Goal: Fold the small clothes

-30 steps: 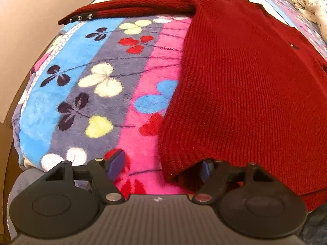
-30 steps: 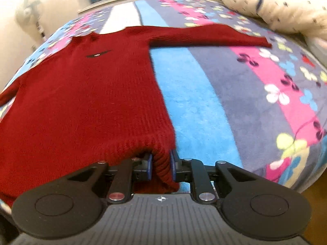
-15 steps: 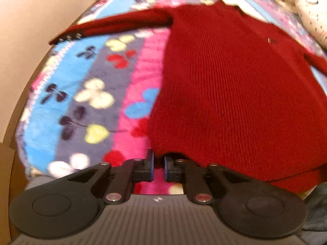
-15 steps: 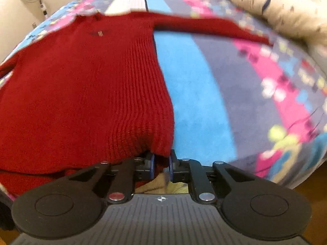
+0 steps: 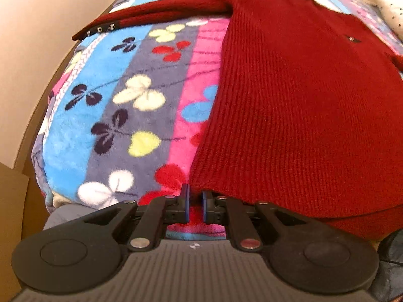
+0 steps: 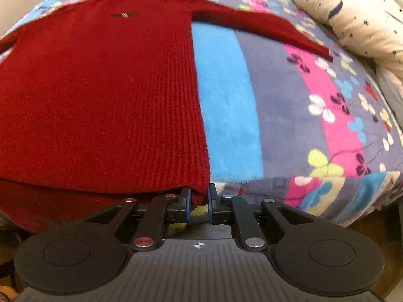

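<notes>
A dark red knit sweater (image 5: 302, 100) lies face up on a striped flowered blanket (image 5: 121, 95), sleeves spread to both sides. My left gripper (image 5: 195, 202) is shut on the sweater's bottom left hem corner and holds it raised off the blanket. My right gripper (image 6: 199, 203) is shut on the bottom right hem corner of the sweater (image 6: 100, 88), also lifted. The left sleeve (image 5: 156, 15) with small cuff buttons and the right sleeve (image 6: 264, 27) lie flat. Part of the hem hangs over the bed's near edge.
A cream patterned pillow or duvet (image 6: 352, 17) lies at the far right of the bed. A beige wall (image 5: 37, 37) runs along the bed's left side. The blanket's (image 6: 327, 115) near edge drops off just in front of both grippers.
My left gripper, open a second ago, has shut on the left hem corner. Both grippers have lifted the hem, and the sweater's lower part now rises off the blanket.
</notes>
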The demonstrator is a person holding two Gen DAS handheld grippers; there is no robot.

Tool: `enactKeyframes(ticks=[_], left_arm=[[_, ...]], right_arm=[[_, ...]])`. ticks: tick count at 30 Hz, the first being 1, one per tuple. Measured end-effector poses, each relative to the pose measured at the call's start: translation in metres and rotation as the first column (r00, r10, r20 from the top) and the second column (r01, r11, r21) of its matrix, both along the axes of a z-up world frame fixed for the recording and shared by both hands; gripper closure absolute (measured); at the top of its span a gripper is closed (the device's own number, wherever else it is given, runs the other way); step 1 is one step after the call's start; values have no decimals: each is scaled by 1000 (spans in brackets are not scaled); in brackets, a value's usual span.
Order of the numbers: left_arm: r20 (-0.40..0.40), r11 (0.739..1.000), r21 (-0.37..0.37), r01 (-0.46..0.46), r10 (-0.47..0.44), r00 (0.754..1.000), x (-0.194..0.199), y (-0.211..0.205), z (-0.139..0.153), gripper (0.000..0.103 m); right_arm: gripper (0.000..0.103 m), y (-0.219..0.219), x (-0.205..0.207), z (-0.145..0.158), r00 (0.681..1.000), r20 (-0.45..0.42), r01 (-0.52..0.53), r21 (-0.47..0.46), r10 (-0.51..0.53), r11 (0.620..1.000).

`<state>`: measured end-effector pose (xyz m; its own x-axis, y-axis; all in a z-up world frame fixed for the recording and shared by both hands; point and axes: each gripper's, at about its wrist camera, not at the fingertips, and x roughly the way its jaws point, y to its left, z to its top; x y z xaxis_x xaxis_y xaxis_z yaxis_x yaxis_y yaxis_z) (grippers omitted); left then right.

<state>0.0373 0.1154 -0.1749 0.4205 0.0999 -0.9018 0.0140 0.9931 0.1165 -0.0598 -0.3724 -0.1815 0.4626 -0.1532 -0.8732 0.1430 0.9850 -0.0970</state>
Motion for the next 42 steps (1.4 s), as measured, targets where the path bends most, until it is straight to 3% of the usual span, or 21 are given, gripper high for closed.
enactKeyframes(ticks=[4, 6, 7, 8, 9, 10, 11, 15, 17, 20, 23, 24, 25, 26, 28, 31, 35, 37, 39, 41, 42], left_arm=[[-25, 999, -36, -11, 10, 1000, 0, 8, 1, 85], [-40, 997, -80, 8, -11, 999, -7, 13, 5, 67], [-29, 995, -92, 28, -31, 999, -12, 17, 9, 49], [-8, 994, -96, 49, -50, 999, -18, 20, 13, 34], [15, 993, -98, 68, -67, 998, -23, 22, 17, 29], [35, 992, -102, 78, -75, 997, -26, 25, 21, 26], [48, 989, -117, 85, -80, 996, -26, 27, 23, 26], [67, 981, -183, 63, -52, 996, -3, 21, 24, 26], [64, 980, -191, 54, -43, 997, 12, 10, 19, 26], [-10, 978, -210, 18, -20, 1000, 36, -2, -3, 22], [-100, 983, -184, -13, -5, 995, 47, -10, -27, 23], [-96, 986, -164, -12, -4, 995, 46, -12, -30, 28], [-65, 989, -147, 1, -11, 998, 42, -15, -27, 61], [-46, 989, -148, 19, -26, 999, 40, -18, -21, 88], [-30, 991, -135, 2, -7, 1000, 34, -19, -6, 93], [10, 987, -163, 1, 1, 1000, 22, -14, 15, 93], [0, 990, -140, 7, -7, 1000, 22, -11, 1, 92], [-8, 986, -166, -22, 21, 1000, 25, -7, -7, 81], [-6, 985, -168, -39, 39, 999, 21, -5, -1, 59], [26, 985, -167, -31, 35, 999, 11, -3, 16, 14], [59, 988, -152, -36, 46, 997, 5, -3, 28, 9]], right_arm=[[88, -10, -7, 13, 999, 14, -48, 56, 48, 997], [88, -18, -11, 16, 997, -38, -59, 98, 63, 993], [86, -22, -14, 19, 997, -41, -60, 116, 65, 991], [78, -24, -18, 23, 997, -39, -68, 131, 73, 989], [72, -24, -22, 28, 997, -35, -66, 140, 71, 988], [63, -28, -25, 33, 998, -26, -59, 148, 64, 987], [61, -34, -27, 39, 999, -10, -45, 159, 47, 986], [61, -59, -10, 42, 996, 53, 56, 260, -73, 964], [61, -71, 5, 31, 984, 68, 131, 341, -164, 931], [61, -82, 30, 3, 967, 12, 225, 418, -254, 880], [57, -82, 47, -26, 955, -75, 290, 438, -286, 851], [56, -79, 49, -33, 955, -98, 292, 444, -278, 847], [64, -73, 49, -36, 958, -111, 285, 434, -263, 855], [84, -64, 49, -34, 967, -99, 256, 393, -237, 883], [86, -49, 49, -25, 979, -97, 202, 322, -180, 925], [87, -37, 46, 7, 980, -73, 197, 264, -184, 944], [87, -32, 39, 24, 986, -28, 167, 226, -165, 960], [85, -33, 47, 1, 984, -78, 175, 206, -162, 963], [83, -32, 51, -15, 970, -120, 227, 164, -209, 960], [65, -27, 48, -5, 974, -86, 218, 126, -209, 968], [58, -22, 43, 7, 978, -48, 206, 113, -201, 972]])
